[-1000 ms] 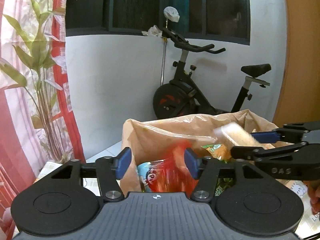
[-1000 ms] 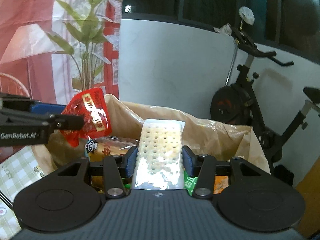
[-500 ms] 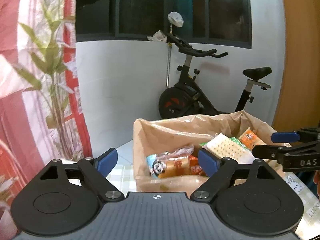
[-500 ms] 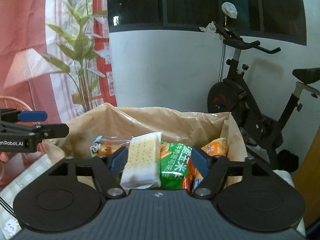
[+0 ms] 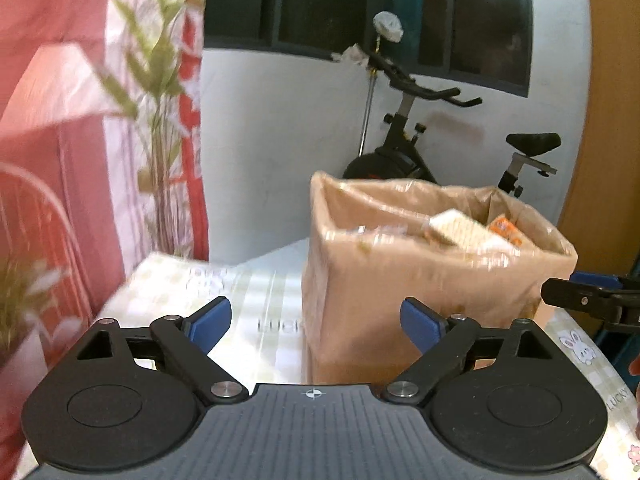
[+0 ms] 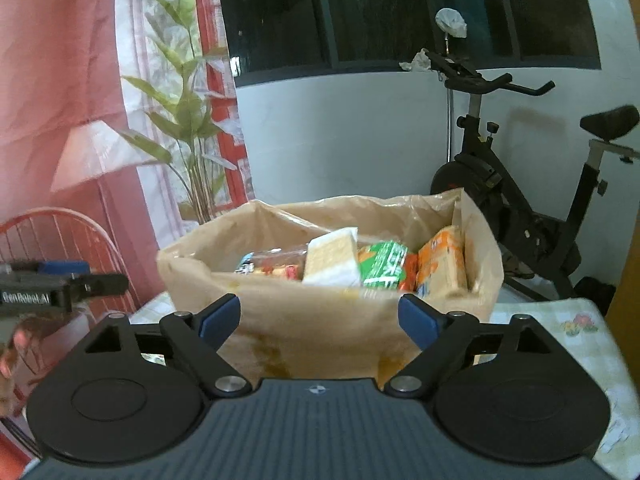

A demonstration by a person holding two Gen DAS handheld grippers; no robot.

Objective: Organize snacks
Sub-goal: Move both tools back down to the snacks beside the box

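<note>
A brown box lined with a plastic bag [image 6: 320, 332] stands on the table; it also shows in the left wrist view [image 5: 420, 280]. Inside lie a white cracker pack [image 6: 332, 258], a green packet [image 6: 382, 266], an orange packet [image 6: 440, 260] and a bread packet [image 6: 272, 266]. My right gripper [image 6: 319, 318] is open and empty, in front of the box. My left gripper [image 5: 318, 322] is open and empty, off the box's left front corner. Each gripper's tip shows in the other's view, the left one [image 6: 92, 282] and the right one [image 5: 576, 298].
The table has a pale checked cloth [image 5: 240, 292]. An exercise bike [image 6: 520, 208] stands behind the box against the white wall. A potted plant [image 6: 188, 128] and red curtains [image 6: 60, 80] are at the left. A red wire chair [image 6: 60, 240] is near the left.
Both grippers let go of their snacks, the red packet and the cracker pack, into the box. They opened wide and drew back from the box.
</note>
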